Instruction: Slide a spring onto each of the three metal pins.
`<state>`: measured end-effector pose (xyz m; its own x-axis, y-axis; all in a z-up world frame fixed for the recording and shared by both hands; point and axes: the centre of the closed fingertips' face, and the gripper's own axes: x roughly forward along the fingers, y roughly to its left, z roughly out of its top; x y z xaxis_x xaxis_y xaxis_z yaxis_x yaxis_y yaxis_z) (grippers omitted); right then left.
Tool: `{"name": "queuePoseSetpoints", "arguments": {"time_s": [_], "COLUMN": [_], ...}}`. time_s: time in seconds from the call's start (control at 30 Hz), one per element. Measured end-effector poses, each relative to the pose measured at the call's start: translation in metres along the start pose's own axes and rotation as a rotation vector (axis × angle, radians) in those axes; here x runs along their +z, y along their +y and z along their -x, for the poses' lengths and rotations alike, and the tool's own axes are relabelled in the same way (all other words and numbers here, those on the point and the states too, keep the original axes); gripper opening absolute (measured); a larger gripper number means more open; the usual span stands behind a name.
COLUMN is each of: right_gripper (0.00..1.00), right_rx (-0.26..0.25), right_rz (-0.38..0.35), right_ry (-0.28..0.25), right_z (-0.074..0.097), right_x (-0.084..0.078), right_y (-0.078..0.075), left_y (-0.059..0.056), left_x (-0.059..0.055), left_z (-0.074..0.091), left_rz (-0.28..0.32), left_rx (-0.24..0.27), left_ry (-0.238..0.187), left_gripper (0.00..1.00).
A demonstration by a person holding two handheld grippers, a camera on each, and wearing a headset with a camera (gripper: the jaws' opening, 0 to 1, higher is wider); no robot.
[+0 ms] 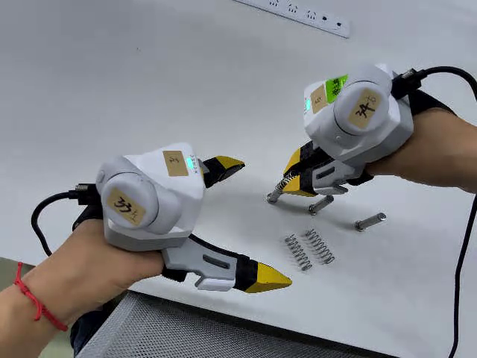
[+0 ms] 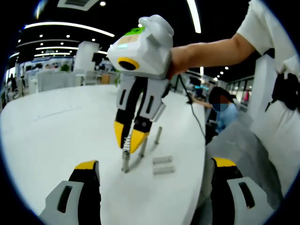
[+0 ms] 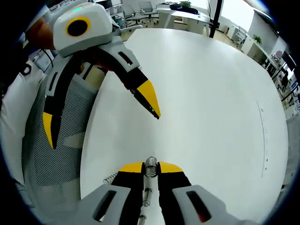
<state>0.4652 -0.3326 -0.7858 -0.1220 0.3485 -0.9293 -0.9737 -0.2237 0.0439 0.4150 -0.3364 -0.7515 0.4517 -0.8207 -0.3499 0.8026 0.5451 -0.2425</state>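
White desk (image 1: 149, 74) carries all the parts, near its front edge. The right tool (image 1: 292, 179) has its yellow-tipped jaws pressed together on a metal pin (image 1: 275, 195), which leans with its lower end touching the desk. A spring (image 1: 284, 182) sits around the upper part of that pin, just under the jaw tips; in the right gripper view its top coil shows between the two closed tips.

A second pin (image 1: 320, 204) lies on the desk just beside the right tool, partly under it, and a third pin (image 1: 370, 221) lies a little further to the right, apart from the others. Neither carries a spring. Two loose springs (image 1: 309, 248) lie side by side on the desk, close to each other and nearer the desk's edge than the pins.

The left tool (image 1: 246, 221) is off the desk surface with its jaws spread wide and nothing between them, pointing towards the pins and springs. The hand holding it has a red cord (image 1: 33, 298) round the wrist.

At the far side of the desk lies a white power strip (image 1: 298, 13). A black cable (image 1: 466, 246) runs down from the right tool.
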Motion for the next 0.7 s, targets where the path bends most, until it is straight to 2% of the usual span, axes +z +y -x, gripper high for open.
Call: {"name": "queuePoseSetpoints", "arguments": {"time_s": [0.7], "right_gripper": [0.12], "right_rx": [0.001], "right_rz": [0.018], "right_ry": [0.022], "right_z": [-0.018], "right_x": [-0.011], "right_y": [-0.007], "left_y": [0.001], "left_x": [0.0], "left_z": [-0.002], "left_rz": [0.006], "left_rx": [-0.007], "left_ry": [-0.001], "left_gripper": [0.99]}}
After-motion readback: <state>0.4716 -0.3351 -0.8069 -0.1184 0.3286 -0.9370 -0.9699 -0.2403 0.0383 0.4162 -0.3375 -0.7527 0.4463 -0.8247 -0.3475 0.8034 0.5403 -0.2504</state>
